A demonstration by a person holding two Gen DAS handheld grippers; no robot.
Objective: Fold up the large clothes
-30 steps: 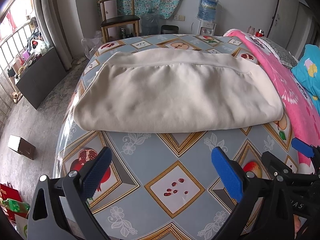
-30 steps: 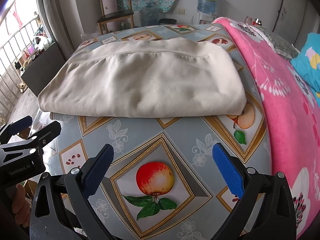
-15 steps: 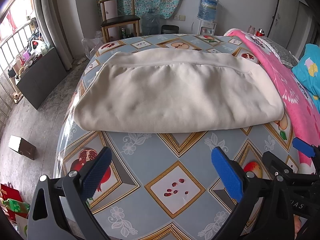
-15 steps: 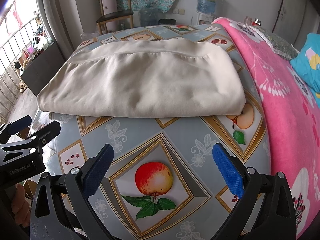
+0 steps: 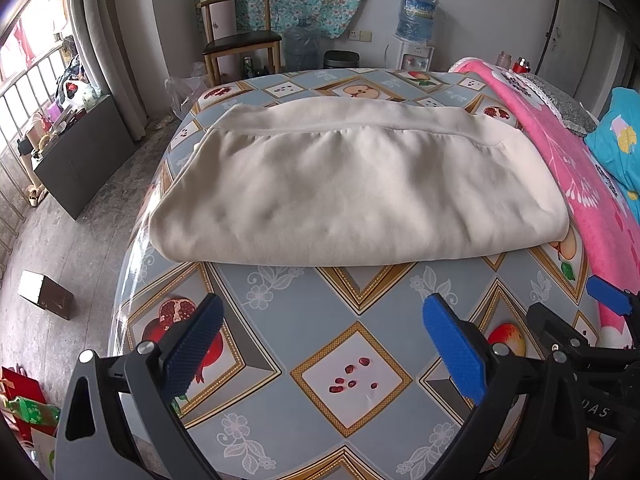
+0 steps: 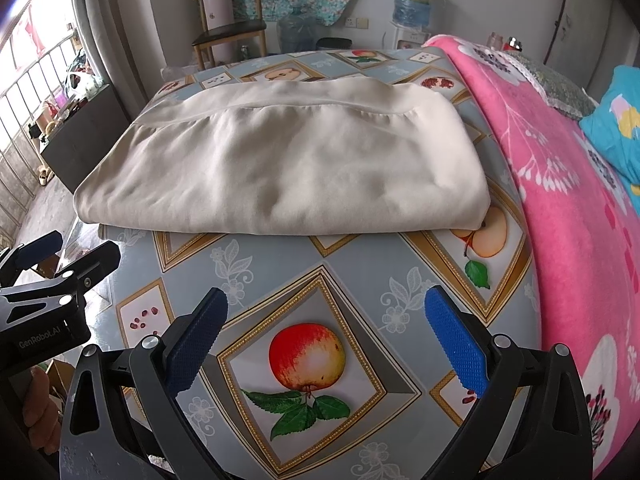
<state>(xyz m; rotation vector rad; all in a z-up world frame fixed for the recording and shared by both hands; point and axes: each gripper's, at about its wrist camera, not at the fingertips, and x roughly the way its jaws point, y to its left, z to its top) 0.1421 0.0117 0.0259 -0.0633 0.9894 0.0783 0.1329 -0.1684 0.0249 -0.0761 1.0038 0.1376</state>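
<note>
Nothing has visibly moved since the earlier frames. Lower left of the left wrist view, the left gripper (image 5: pixel 320 344) hangs with fingers spread wide, empty. Across the frame's middle, the cream garment (image 5: pixel 356 188) lies folded on the patterned table (image 5: pixel 280 304). Lower centre of the right wrist view, the right gripper (image 6: pixel 326 340) is likewise spread and empty. Pinching only the top layer could undo the fold. No containers hold anything relevant.
</note>
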